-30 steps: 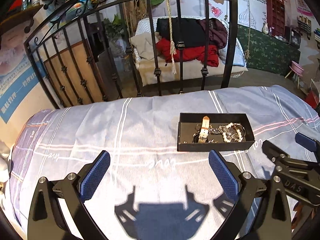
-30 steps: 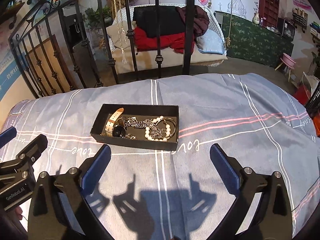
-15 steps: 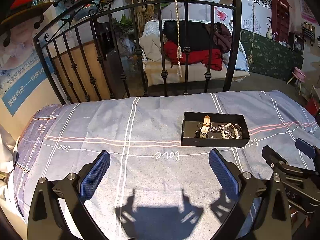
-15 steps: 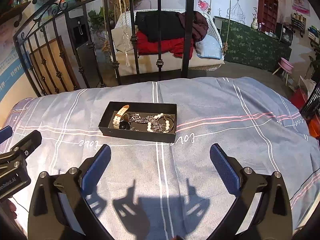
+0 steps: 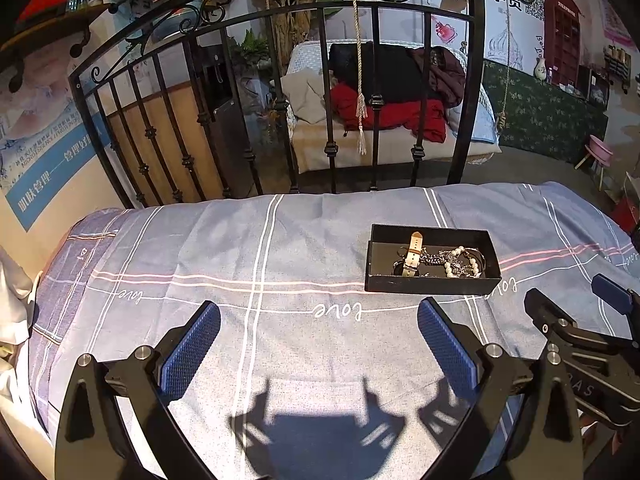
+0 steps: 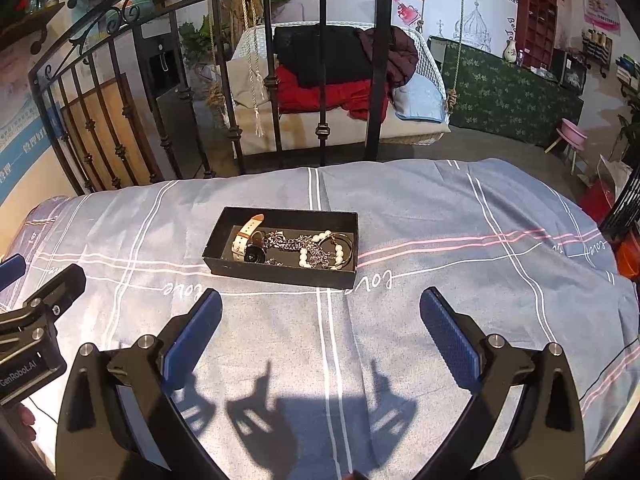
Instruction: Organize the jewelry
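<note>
A shallow black box (image 5: 432, 283) (image 6: 276, 274) sits on the blue-grey bedsheet. Inside lie a watch with a pale strap (image 5: 412, 254) (image 6: 245, 238), a silver chain (image 6: 286, 242) and a white bead bracelet (image 5: 460, 262) (image 6: 320, 250), tangled together. My left gripper (image 5: 318, 346) hovers open over the sheet, near and left of the box, nothing between its blue pads. My right gripper (image 6: 320, 334) is open too, just short of the box's near wall. Each gripper shows at the edge of the other's view.
The sheet (image 5: 240, 264) covers a bed with a black iron headboard (image 5: 280, 92) at the far side. Beyond the bars is a swing seat with red and black clothes (image 6: 332, 76). A white cloth (image 5: 10, 304) hangs at the bed's left edge.
Both grippers have pulled back and risen from the box, so it looks smaller and farther. Both stay open. The jewelry in the box has not moved.
</note>
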`<state>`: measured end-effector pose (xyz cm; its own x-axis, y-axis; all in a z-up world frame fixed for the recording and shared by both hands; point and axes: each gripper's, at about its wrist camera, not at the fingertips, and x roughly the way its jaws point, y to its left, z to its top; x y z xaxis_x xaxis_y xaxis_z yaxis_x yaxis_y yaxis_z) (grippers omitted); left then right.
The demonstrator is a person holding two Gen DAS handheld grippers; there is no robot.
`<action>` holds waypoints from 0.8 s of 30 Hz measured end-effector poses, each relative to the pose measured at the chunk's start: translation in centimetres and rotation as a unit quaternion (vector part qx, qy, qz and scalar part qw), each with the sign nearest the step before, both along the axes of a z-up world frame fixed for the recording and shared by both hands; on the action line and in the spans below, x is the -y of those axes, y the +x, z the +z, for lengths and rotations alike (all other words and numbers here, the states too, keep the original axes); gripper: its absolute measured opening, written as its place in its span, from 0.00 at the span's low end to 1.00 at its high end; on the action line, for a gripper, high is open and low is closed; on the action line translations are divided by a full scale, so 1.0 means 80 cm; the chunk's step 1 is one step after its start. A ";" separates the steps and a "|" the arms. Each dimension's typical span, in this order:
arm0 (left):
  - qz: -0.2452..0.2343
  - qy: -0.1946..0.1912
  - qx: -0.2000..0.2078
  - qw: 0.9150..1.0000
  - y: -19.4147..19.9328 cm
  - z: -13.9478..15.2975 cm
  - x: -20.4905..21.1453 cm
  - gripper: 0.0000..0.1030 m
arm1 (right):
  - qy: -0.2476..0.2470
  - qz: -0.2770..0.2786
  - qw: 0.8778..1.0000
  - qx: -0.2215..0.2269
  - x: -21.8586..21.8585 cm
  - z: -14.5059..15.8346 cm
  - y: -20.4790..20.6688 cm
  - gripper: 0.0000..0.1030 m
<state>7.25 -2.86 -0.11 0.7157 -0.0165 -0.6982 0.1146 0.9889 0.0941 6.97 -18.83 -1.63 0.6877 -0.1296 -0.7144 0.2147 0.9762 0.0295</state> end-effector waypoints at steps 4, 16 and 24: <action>-0.001 0.001 0.001 1.000 0.000 0.000 0.001 0.94 | 0.001 -0.002 1.000 0.000 0.002 -0.001 0.000 0.95; 0.003 -0.001 0.000 1.000 0.001 -0.002 0.001 0.94 | 0.001 -0.005 1.000 -0.003 0.005 -0.002 0.000 0.95; 0.003 -0.001 0.002 1.000 0.000 -0.002 0.000 0.94 | 0.001 -0.006 1.000 -0.003 0.004 -0.002 0.000 0.95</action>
